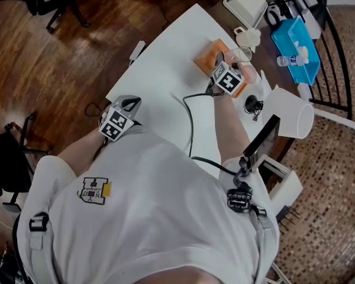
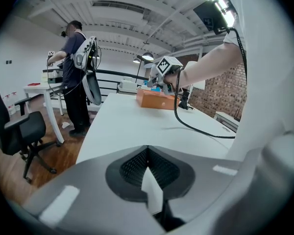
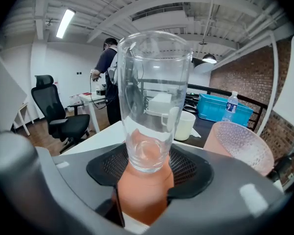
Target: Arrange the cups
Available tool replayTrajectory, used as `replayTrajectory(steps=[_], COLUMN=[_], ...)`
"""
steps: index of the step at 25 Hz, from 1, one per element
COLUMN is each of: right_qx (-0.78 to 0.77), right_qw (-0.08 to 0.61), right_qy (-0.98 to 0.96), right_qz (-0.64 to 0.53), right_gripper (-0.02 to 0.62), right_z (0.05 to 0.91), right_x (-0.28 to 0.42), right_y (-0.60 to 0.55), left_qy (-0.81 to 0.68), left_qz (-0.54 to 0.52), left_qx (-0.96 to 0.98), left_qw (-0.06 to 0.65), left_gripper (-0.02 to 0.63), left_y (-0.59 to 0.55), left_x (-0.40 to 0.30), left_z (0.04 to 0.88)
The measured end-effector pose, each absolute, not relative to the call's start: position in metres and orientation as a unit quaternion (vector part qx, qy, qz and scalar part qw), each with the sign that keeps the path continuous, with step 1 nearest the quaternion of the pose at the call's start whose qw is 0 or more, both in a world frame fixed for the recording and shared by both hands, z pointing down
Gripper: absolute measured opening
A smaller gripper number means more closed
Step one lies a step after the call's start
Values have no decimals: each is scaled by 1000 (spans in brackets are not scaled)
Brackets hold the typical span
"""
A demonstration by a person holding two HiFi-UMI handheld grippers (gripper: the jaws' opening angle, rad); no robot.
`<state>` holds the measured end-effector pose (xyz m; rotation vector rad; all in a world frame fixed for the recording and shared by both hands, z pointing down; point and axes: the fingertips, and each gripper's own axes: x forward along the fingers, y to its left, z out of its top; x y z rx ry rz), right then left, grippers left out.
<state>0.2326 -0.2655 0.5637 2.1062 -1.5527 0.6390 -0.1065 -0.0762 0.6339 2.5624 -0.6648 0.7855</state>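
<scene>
While held, one glass (image 3: 154, 97) (one mug (image 3: 185, 125))

clear glass (image 3: 154, 97): upright, empty, held in tool (image 3: 148, 173) | pink cup (image 3: 241, 147): textured, just beside | white mug (image 3: 184, 125): behind

The head view looks steeply down from above onto the white table (image 1: 165, 58). The left gripper view sits low, facing along the tabletop to the far orange box (image 2: 156, 101). The right gripper view looks from close behind a glass (image 3: 154, 92) toward the blue crate (image 3: 220, 109). The head view shares both.
</scene>
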Motion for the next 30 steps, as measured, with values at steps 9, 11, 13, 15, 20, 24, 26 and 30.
replayTrajectory(steps=[9,11,13,15,20,24,26,30], right_qx=[764,765,766,765,759,754,754,758], right_qw=[239,236,233,241,253,255,255,253], right_qy=[-545,-542,-539,-535,-527,-527,-526,-523], right_qz=[249,254,262,267,288,298,300,296], right_gripper=[259,259,259,259,259,258,258,259], right_z=[579,582,586,589,595,596,596,596], right_x=[235,236,237,237,237,239,240,241], right_y=[-270,-268,-266,-264,-271,-271,-271,-271], left_qy=[-249,-250,-252,-254,-255,-254,-255,-263], left_qz=[279,278,276,274,271,270,270,269], left_qx=[906,906,906,906,906,907,907,905], left_qw=[199,199,200,200,201,200,199,198], left_gripper=[-2,-2,-2,-2,-2,-2,-2,-2], left_y=[-78,-78,-78,-78,-82,-79,-78,-77], left_x=[-116,-115,-115,-114,-115,-111,-110,-114], left_z=[639,640,639,637,637,637,637,637])
